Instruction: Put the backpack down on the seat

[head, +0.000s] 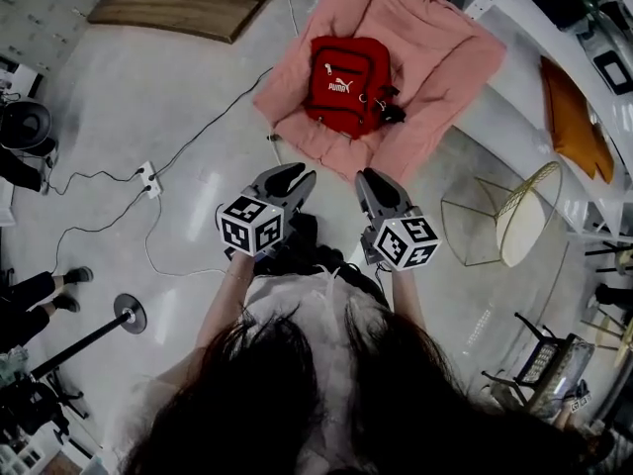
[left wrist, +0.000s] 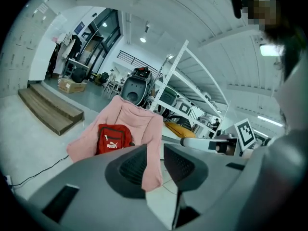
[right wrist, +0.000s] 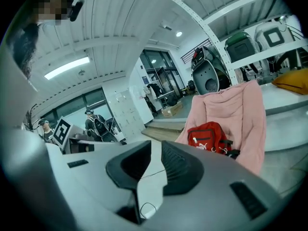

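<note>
A red backpack (head: 346,82) lies on the seat of a pink padded chair (head: 435,57), logo side up. Both grippers hang close to the person's body, well short of the chair and apart from the backpack. My left gripper (head: 295,176) has a narrow gap between its jaws and nothing in it. My right gripper (head: 368,174) stands the same way, a little open and empty. In the left gripper view the backpack (left wrist: 113,139) and chair (left wrist: 139,119) show beyond the gripper (left wrist: 155,153). In the right gripper view the backpack (right wrist: 209,137) sits right of the gripper (right wrist: 156,150).
A power strip (head: 148,178) with cables trails across the floor left of the chair. A gold wire side table (head: 504,221) stands at the right, below a white shelf with an orange cushion (head: 574,117). Wooden steps (head: 188,3) lie at the back left. A stand's round base (head: 129,313) is near left.
</note>
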